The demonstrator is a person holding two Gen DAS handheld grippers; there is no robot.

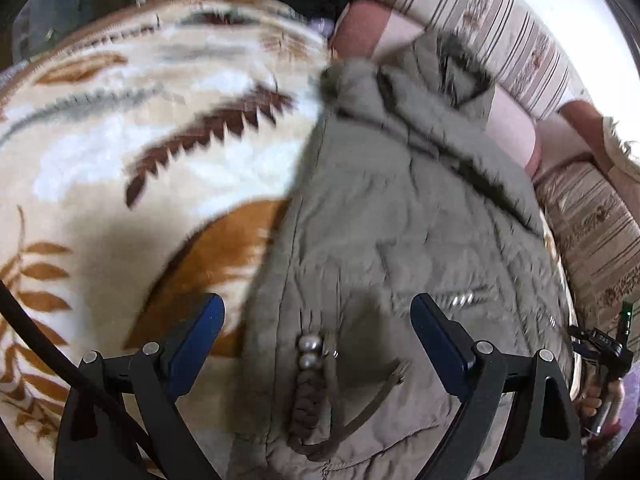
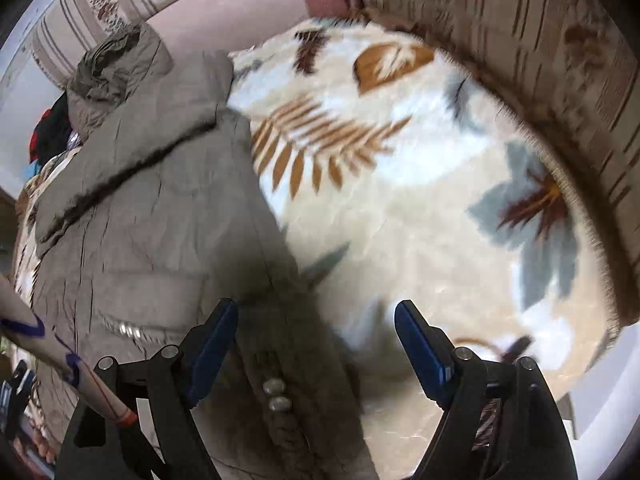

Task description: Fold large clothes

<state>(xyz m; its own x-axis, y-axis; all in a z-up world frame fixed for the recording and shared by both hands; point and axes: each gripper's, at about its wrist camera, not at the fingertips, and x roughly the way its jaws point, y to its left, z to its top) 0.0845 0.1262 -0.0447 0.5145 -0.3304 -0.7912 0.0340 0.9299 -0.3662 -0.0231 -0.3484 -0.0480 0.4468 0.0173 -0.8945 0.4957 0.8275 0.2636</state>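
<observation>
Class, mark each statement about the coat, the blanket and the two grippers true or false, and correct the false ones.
1. The left gripper is open above the olive padded coat. True.
2. The coat lies on a plain blue sheet. False: it lies on a cream blanket with a leaf pattern.
3. The right gripper is shut on the coat's hem. False: its jaws stand open, holding nothing.
4. Two silver beads sit on a braided cord at the coat's near edge. True.
5. A striped sofa cushion lies beyond the coat. True.
</observation>
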